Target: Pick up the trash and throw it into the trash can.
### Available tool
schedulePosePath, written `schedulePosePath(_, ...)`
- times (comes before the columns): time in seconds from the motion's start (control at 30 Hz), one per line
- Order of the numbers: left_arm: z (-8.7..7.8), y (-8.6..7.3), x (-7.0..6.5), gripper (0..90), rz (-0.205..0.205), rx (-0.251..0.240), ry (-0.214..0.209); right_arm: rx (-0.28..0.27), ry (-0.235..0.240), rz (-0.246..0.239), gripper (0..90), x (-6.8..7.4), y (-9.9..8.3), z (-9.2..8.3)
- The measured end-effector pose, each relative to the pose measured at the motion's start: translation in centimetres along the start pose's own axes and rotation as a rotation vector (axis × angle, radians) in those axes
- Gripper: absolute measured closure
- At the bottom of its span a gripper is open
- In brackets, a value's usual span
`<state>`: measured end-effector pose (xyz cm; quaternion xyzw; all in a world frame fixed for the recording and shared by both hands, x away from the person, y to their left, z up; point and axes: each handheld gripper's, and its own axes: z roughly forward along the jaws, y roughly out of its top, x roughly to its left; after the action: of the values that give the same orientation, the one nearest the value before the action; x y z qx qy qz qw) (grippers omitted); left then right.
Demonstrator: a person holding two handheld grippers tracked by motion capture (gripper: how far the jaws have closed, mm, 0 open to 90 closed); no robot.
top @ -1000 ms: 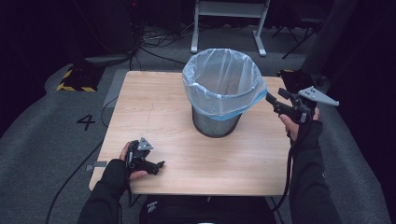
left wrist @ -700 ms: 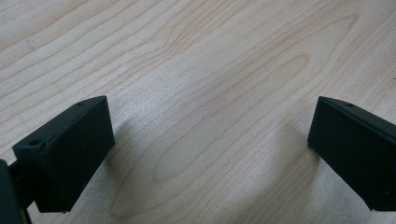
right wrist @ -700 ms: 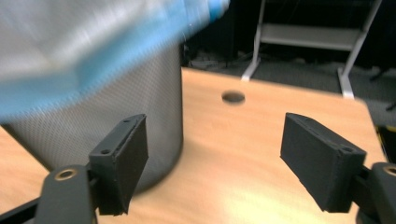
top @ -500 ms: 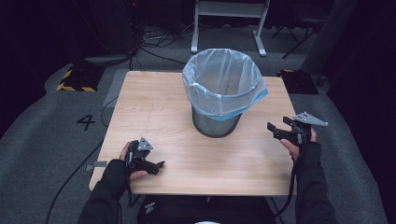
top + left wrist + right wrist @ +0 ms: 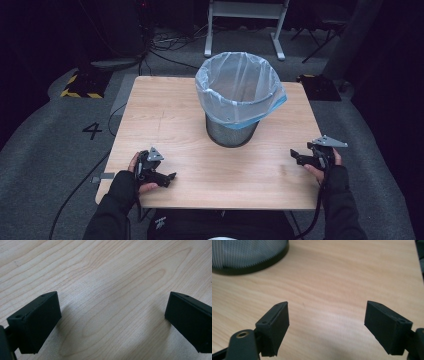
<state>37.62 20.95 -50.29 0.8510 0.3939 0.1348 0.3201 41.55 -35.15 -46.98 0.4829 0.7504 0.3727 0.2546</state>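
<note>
at the far left of the high view, the grey floor [image 5: 50, 150] carries a painted number 4 [image 5: 93, 130] and, further back, a black and yellow striped block [image 5: 80, 85]. a dark cable [image 5: 75, 192] trails across the floor toward the near left corner of the worktop [image 5: 165, 115], a pale wood square.

the left hand-held gripper [image 5: 167, 178] lies low at the near left part of the worktop, held in the person's left hand [image 5: 136, 172], its tips pointing to the right along the near edge. in the left gripper view its two black jaws stand wide apart with nothing between them, only bare wood grain and their soft shadows close beneath.

in the middle of the worktop, toward its far half, stands a dark mesh bin [image 5: 232, 131], upright, lined with a pale blue bag [image 5: 240, 90] whose rim folds over the outside of the bin. no task thing is named, and no loose item lies on the wood.

the right hand-held gripper [image 5: 295, 156] sits at the near right edge of the worktop in the person's right hand [image 5: 325, 165], pointing left, well apart from the bin. in the right gripper view its jaws are spread wide and hold nothing; the bin's black base [image 5: 249, 265] shows at the upper left, beyond the tips.

behind the worktop, a white metal frame [image 5: 245, 25] stands on the floor.
</note>
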Motion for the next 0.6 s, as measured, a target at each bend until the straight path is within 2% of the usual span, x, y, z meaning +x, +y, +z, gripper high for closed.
schedulePosePath(0.1,0.0,0.0,0.0,0.5,0.000,0.000,0.000,0.047,0.002,0.007,19.7,-0.4,-1.4,0.1)
schedulePosePath(0.2,0.0,0.0,0.0,0.5,0.000,0.000,0.000,0.054,0.014,0.012,19.3,-0.6,-1.9,0.1)
schedulePosePath(0.37,0.0,0.0,0.0,0.5,0.000,0.000,0.000,0.098,0.021,0.018,17.7,-0.9,-3.3,0.3)
schedulePosePath(0.47,0.0,0.0,0.0,0.6,0.000,0.000,0.000,0.107,0.027,0.018,17.2,-0.9,-3.7,0.4)
schedulePosePath(0.6,0.0,0.0,0.0,0.6,0.000,0.000,0.000,0.103,0.009,0.014,16.8,-0.9,-3.9,0.2)
